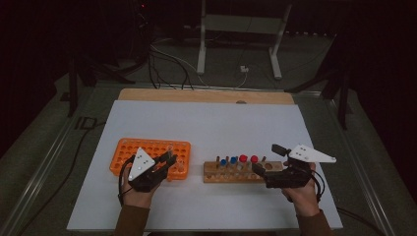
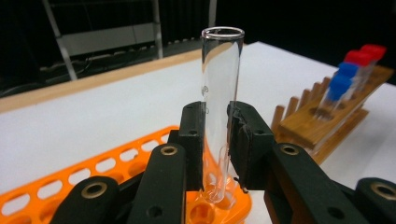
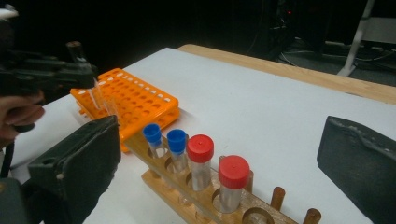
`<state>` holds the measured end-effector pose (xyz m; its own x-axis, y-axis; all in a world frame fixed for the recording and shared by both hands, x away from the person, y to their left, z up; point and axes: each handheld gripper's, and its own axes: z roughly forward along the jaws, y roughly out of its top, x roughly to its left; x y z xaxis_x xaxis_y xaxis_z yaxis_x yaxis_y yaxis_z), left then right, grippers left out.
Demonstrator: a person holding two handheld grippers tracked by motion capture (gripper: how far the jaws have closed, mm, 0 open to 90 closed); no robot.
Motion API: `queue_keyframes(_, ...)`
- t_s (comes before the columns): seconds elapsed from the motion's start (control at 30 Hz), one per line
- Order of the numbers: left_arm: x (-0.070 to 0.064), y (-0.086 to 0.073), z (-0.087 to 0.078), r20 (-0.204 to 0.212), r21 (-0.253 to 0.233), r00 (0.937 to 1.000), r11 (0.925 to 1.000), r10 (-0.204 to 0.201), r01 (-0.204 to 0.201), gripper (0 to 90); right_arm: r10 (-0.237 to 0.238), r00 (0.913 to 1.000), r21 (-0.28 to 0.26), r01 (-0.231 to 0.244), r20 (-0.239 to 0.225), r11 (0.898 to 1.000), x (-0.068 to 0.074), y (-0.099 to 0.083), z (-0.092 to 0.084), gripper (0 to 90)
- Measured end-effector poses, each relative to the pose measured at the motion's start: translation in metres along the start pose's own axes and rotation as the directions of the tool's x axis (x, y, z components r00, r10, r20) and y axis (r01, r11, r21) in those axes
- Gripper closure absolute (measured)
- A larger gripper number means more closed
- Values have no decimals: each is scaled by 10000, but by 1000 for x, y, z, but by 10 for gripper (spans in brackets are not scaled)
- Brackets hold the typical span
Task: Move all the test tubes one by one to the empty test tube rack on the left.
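Left gripper view is where the grip is being shown most plainly: an open-topped clear glass test tube [image 2: 219, 107] is being clamped upright between the two black jaws of the left gripper [image 2: 217, 140], its rounded base hanging just above a hole at the near corner of the orange plastic perforated rack [image 2: 116, 163]. The tube is not yet being seated, so the insertion is judged to be still ahead. Farther off in the same view, the wooden peg rack [image 2: 327, 121] is being seen with blue- and red-capped tubes.

Right gripper view is adding what is being hidden there: the right gripper [image 3: 224, 163] is being held with its jaws spread wide and nothing between them, over the wooden rack, where two blue-capped tubes [image 3: 164, 140] and two red-capped tubes [image 3: 217, 170] are standing, presumably waiting to be moved.

High view is giving the layout: both racks are lying side by side, apart, on the white table sheet [image 1: 216, 123].
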<state>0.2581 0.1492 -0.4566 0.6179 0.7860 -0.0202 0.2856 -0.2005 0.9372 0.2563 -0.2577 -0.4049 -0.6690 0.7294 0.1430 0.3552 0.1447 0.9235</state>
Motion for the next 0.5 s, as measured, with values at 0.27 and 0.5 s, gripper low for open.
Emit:
queue_keyframes(0.27,2,-13,9,-124,633,9998,9979,-123,131,755,-2,10000,3,2,-3,10000,0,0,-1,1)
queue_keyframes(0.5,1,-19,15,-117,1318,9999,9913,19,-4,756,-1,10000,12,1,-41,10000,-1,0,-2,1)
